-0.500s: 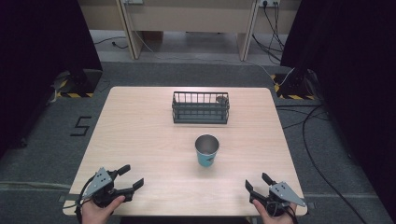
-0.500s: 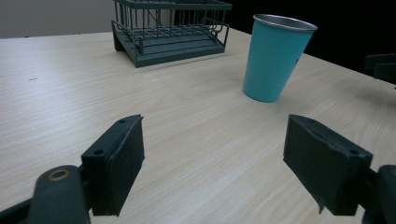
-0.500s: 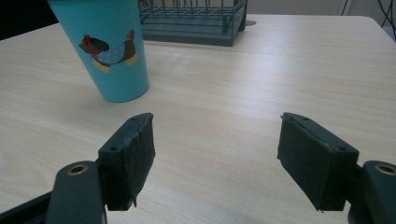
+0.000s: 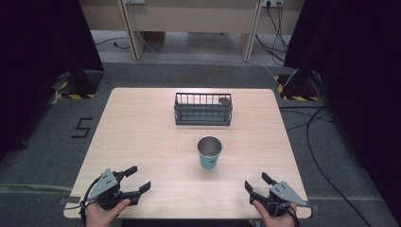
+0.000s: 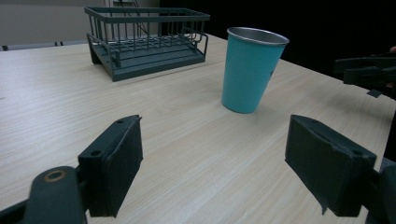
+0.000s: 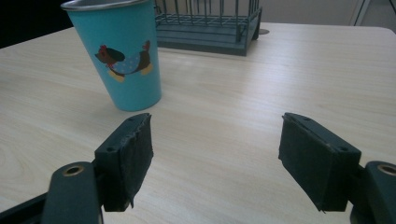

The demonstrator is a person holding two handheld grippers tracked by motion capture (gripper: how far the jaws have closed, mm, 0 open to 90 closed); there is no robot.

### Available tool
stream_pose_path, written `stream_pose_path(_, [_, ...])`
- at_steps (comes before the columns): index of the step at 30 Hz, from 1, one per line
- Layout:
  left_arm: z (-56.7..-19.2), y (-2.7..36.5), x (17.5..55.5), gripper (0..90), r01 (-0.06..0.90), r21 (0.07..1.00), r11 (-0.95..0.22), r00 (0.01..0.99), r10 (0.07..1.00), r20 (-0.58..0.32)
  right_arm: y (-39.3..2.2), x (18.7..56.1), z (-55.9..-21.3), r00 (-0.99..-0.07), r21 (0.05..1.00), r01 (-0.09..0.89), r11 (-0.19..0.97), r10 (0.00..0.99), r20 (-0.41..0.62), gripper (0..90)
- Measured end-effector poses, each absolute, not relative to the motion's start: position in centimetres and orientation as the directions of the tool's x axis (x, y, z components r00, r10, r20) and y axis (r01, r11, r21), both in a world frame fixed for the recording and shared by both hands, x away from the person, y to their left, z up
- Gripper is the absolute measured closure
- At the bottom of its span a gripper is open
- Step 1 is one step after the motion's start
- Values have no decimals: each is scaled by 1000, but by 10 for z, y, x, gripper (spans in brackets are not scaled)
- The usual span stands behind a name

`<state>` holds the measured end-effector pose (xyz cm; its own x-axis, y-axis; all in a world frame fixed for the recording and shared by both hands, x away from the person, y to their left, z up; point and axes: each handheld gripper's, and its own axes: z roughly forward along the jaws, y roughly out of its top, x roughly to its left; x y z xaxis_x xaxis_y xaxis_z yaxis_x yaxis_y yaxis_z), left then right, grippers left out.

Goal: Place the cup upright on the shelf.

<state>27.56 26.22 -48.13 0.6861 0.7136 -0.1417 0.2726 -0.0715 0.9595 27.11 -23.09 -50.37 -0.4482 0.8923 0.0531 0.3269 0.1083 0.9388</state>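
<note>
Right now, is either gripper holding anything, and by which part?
Nothing is held. The left gripper and right gripper have open jaws, apart from the teal metal cup.

- The left gripper (image 4: 142,176) sits a little farther to the right along the near edge of the table (image 4: 142,137) than half a second ago; its grey plate and both black jaws are shifted inward with it.
- The right gripper (image 4: 255,179) is a touch farther left and slightly farther forward over the table, so its jaw tips reach a bit deeper in from the near edge.
- With both shifts, the gap between the two grippers is slightly narrower, and each points a shade closer to the teal cup (image 4: 209,151).
</note>
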Motion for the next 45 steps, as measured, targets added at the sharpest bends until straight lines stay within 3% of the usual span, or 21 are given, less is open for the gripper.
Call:
stream_pose_path(11, [-477,241,285,181,265,960,-96,734,665,-136,-225,272,-504,-458,936,333,111,887,58,264])
stream_pose_path(45, [-487,134,371,150,218,951,-218,834,548,-65,-237,275,-510,-422,928,364,81,902,87,281])
